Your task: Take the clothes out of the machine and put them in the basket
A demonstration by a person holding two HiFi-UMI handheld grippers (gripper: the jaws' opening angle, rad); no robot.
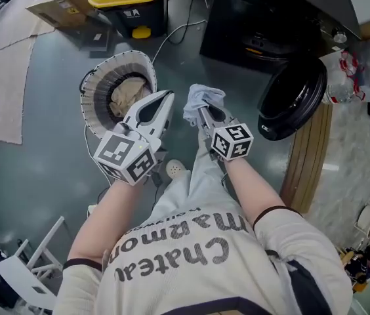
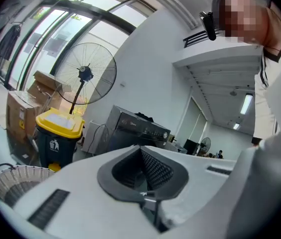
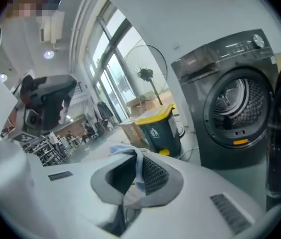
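Right gripper (image 1: 203, 113): fingers clamped on pale cloth (image 1: 201, 97) | left gripper (image 1: 165, 100): fingers closed, seemingly empty | basket (image 1: 116, 63): 1 beige garment (image 1: 127, 94)

A lab-like workshop hall. A washing machine (image 3: 235, 118) stands on bare grey floor (image 1: 54, 176) near cardboard boxes (image 2: 21, 118), a yellow-lidded bin (image 2: 58, 133) and a pedestal fan (image 2: 85, 73), with tall windows (image 2: 56, 29) behind.

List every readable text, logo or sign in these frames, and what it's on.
"Chateau Marmon", end cut off, upside down in the head view: on the person's shirt.
"Midea", faint: on the washing machine.
Litter pictogram, no words: on the yellow-lidded bin.
Unreadable: the label on the bin's lid, the machine's panel print, and the small line on the shirt.
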